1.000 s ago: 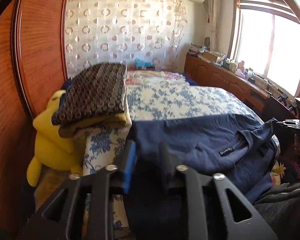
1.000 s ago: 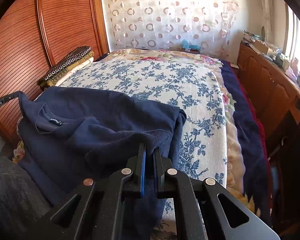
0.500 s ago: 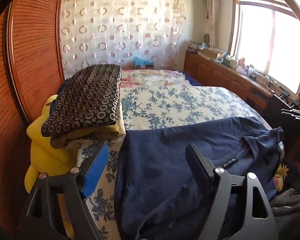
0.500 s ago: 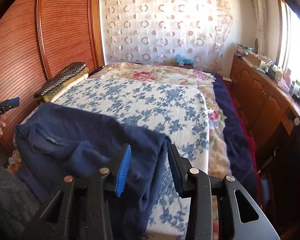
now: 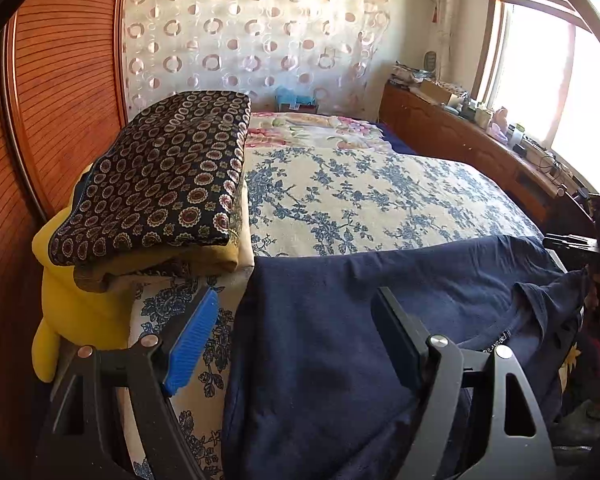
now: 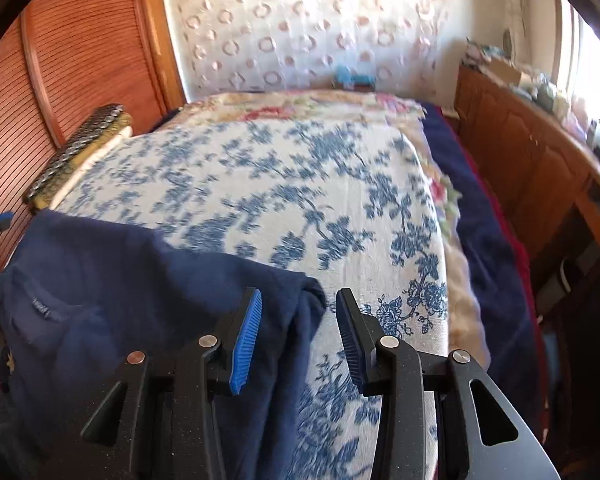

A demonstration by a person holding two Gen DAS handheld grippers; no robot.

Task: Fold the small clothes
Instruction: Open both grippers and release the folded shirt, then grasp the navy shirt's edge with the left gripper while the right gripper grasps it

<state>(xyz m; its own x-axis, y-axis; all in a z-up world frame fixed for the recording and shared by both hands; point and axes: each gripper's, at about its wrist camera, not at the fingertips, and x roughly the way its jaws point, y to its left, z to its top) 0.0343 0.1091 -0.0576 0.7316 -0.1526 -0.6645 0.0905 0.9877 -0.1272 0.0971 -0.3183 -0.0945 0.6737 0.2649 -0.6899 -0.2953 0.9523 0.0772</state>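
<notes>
A navy blue garment [image 5: 380, 320] lies spread across the near end of the bed, its collar and label toward the right in the left wrist view. It also shows in the right wrist view [image 6: 120, 292], collar at the left. My left gripper [image 5: 296, 320] is open and empty, its jaws wide apart just above the garment's left edge. My right gripper [image 6: 298, 316] is open and empty, over the garment's right corner. The other gripper's tip peeks in at each view's edge.
The bed has a blue-flowered white cover [image 5: 360, 200]. A folded stack topped by a dark patterned cloth [image 5: 160, 176] sits at the bed's left, over a yellow plush toy [image 5: 72, 300]. A wooden wardrobe [image 5: 60, 100] stands left, a wooden sideboard [image 6: 532, 152] right.
Both grippers were shut on the navy garment a second ago, then opened and let it go. It now lies flat on the bed. Both grippers have drawn back slightly.
</notes>
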